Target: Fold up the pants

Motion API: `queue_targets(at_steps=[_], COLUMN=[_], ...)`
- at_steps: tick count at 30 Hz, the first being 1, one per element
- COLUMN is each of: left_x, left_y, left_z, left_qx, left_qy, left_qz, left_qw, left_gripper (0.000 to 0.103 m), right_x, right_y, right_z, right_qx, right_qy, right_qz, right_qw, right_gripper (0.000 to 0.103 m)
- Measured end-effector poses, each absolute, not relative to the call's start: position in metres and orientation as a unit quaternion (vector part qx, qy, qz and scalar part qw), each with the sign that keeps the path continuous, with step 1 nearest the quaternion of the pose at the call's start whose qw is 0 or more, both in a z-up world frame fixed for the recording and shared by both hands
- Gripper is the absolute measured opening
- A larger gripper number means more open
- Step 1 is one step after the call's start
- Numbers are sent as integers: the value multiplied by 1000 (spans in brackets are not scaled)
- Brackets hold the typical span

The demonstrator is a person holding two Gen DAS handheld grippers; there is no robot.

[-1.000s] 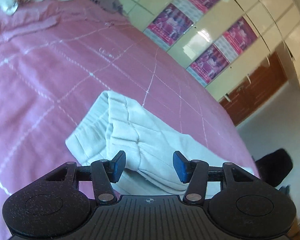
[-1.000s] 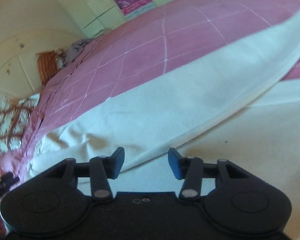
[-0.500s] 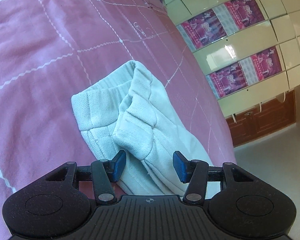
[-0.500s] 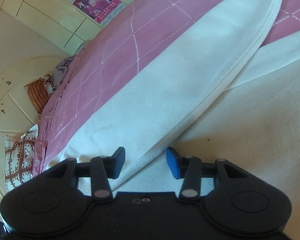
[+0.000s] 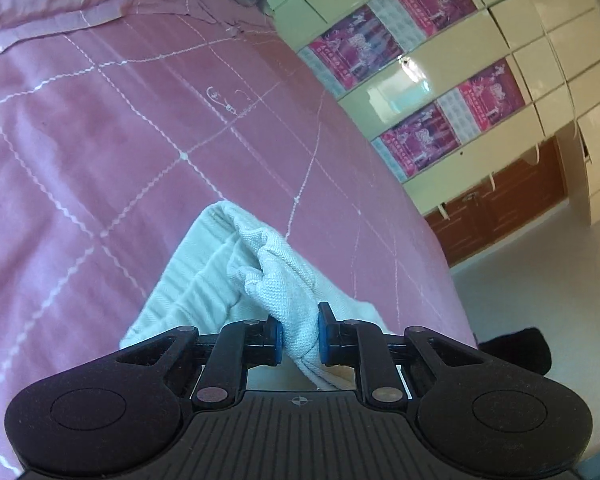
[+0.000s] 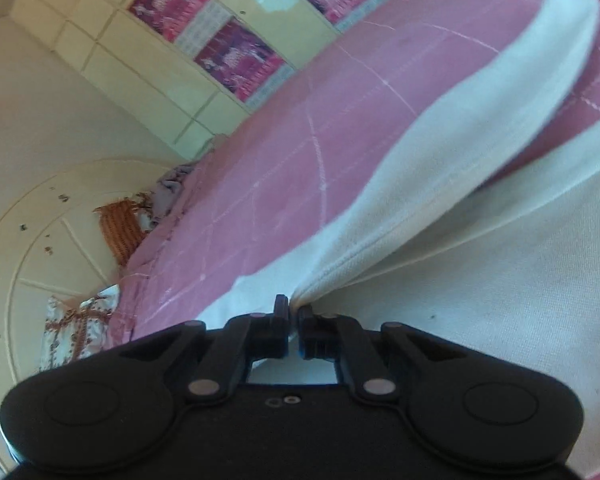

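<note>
- Pants (image 5: pixel 204 280): white, lying on the pink bedspread (image 5: pixel 100 140); both ends in our grip
- Left gripper (image 5: pixel 299 334): jaws just closed on a bunched fold; we judge uneven layers may slide out when lifted
- Right gripper (image 6: pixel 294 322): jaws just closed, nearly meeting, pinching the thin seam edge (image 6: pixel 340 268); we judge so shallow a bite could slip under tension

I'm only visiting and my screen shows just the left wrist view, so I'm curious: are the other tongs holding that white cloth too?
Observer: Yes, the right tongs have just closed, pinching a thin edge of the white cotton pants.
Operator: Is that part bunched like mine?
Observer: No, from the right tongs a long smooth leg stretches across the pink quilted bedspread.
Operator: Anything else there?
Observer: An orange woven cushion by the cream headboard.
</note>
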State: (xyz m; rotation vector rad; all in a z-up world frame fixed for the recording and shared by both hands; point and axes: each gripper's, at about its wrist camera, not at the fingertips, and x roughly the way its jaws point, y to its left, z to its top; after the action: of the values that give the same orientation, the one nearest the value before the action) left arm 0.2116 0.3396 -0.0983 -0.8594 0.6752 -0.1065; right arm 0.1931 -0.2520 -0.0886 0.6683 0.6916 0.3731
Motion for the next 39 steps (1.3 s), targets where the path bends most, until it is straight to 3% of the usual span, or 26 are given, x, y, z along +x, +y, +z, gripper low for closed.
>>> queue_targets(at_steps=[4, 6, 13, 16, 20, 21, 25, 26, 31, 39], left_x=[223, 219, 203, 200, 196, 195, 171, 158, 125, 183], left_y=[350, 356, 356, 355, 350, 347, 335, 334, 304, 248], left_z=[-131, -135, -103, -113, -129, -126, -113, -108, -76, -117], left_qx=[-365, -395, -377, -345, -348, -340, -321, -319, -298, -227], left_qy=[414, 400, 357, 394, 404, 403, 393, 375, 302, 395], left_qz=[-31, -31, -47, -37, -13, -7, 41, 52, 44, 24], left_qw=[833, 826, 854, 851, 846, 850, 861, 869, 905, 890], left_gripper=[17, 17, 17, 17, 17, 19, 32, 32, 32, 32], right_x=[165, 168, 155, 146, 154, 154, 139, 133, 112, 143], right_y=[-231, -226, -225, -225, -220, -221, -236, -243, -310, -385], right_z=[-110, -138, -103, -95, -134, -135, -124, -120, -107, -145], right_qx=[257, 259, 256, 250, 256, 263, 283, 289, 343, 449], right_qy=[379, 427, 388, 382, 431, 426, 400, 388, 327, 314], right_qz=[177, 164, 181, 189, 163, 163, 171, 172, 146, 61], right_qw=[871, 851, 867, 870, 850, 850, 855, 858, 868, 835], right_gripper=[5, 5, 5, 5, 3, 3, 28, 30, 31, 28])
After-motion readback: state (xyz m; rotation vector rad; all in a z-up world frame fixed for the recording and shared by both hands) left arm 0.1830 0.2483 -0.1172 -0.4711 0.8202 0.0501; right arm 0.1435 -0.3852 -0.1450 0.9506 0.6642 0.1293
